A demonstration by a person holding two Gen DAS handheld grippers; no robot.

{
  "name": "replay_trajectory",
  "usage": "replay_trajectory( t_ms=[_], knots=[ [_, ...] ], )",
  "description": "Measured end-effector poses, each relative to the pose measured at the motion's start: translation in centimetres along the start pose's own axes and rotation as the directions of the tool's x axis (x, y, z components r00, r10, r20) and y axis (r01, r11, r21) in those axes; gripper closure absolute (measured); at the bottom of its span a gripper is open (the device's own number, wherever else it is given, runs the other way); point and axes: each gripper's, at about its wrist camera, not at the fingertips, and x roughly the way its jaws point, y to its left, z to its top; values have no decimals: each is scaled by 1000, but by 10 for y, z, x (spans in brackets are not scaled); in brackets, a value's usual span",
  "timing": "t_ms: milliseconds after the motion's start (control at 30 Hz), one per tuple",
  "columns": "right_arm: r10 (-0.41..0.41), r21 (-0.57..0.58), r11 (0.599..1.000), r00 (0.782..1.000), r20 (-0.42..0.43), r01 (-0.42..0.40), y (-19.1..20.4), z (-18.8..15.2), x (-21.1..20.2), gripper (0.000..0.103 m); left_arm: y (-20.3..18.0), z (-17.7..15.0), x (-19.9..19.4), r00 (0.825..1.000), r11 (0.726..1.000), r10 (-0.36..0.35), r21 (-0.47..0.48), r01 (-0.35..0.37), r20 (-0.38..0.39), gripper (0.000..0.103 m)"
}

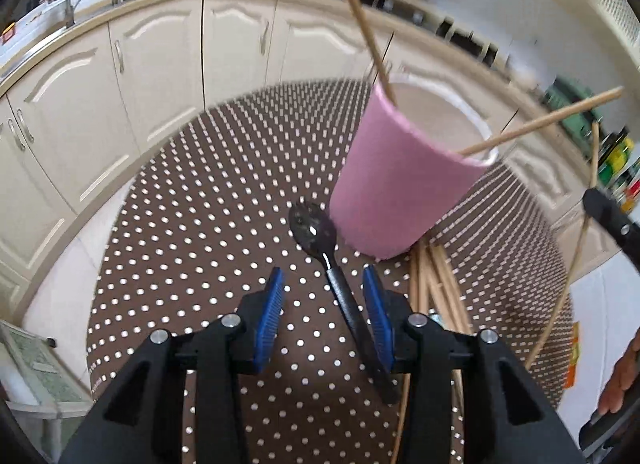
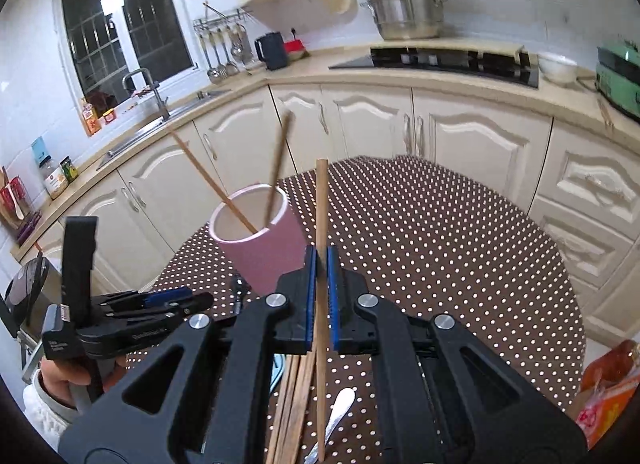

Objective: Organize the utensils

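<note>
Down on the dotted worktop (image 1: 200, 224), the left gripper (image 1: 324, 304) has its jaws open around the black spoon (image 1: 320, 236), pads clear of it, beside the pink cup (image 1: 396, 184). The right gripper (image 2: 321, 276) is clamped on an upright chopstick (image 2: 321, 204).

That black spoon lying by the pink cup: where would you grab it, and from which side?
Probably by its handle: the black spoon lies flat, bowl near the pink cup, its thin straight handle already between the left tongs' open pads. Come from above, pads across the handle.
</note>
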Motion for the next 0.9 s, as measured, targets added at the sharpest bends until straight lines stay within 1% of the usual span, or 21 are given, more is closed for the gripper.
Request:
replay_trajectory(
  t_ms=[67,100,167,233,300,333,367,400,467,567,667,733,800,833,900],
  knots=[
    [11,23,1000,1000,-22,-11,-9,0,11,97,-4,4,12,1000,1000,11,3,-11,-29,63],
    [18,34,999,999,-31,-17,-13,-1,15,97,-8,6,16,999,999,31,18,-30,-42,63],
    [26,45,999,999,-42,-24,-17,-1,22,97,-12,9,27,995,997,65,40,-62,-78,63],
    [30,48,998,998,-52,-28,-20,-2,28,97,-10,12,39,988,996,84,31,-81,-133,63],
    [37,51,998,998,-57,-35,-21,-3,31,97,-13,16,43,984,993,114,47,-109,-135,63],
    [41,53,998,997,-59,-38,-22,-2,32,97,-15,17,44,982,990,134,59,-127,-134,69],
    [47,59,997,997,-59,-44,-23,-3,33,97,-16,17,45,979,986,161,72,-153,-127,83],
    [53,65,997,997,-59,-49,-24,-3,33,97,-17,17,46,977,982,180,80,-171,-117,86],
    [64,73,995,996,-58,-60,-24,-2,32,97,-13,17,45,981,986,163,61,-157,-107,90],
    [67,74,995,996,-51,-63,-22,-2,29,97,-2,14,40,988,992,129,25,-127,-87,92],
    [69,70,995,997,-29,-67,-20,-3,22,97,10,5,28,997,998,57,-25,-59,-47,93],
    [69,73,995,998,-1,-68,-20,-3,13,97,16,-1,14,1000,999,20,-41,-19,8,93],
    [71,82,994,997,30,-73,-21,-2,4,97,19,-6,-5,997,999,-24,-43,28,77,93],
    [71,88,993,996,59,-76,-21,-1,-6,97,19,-9,-11,993,998,-41,-38,45,109,93],
    [80,99,991,992,101,-90,-22,2,-20,97,21,-16,-31,977,996,-75,-23,81,199,93]
  ],
)
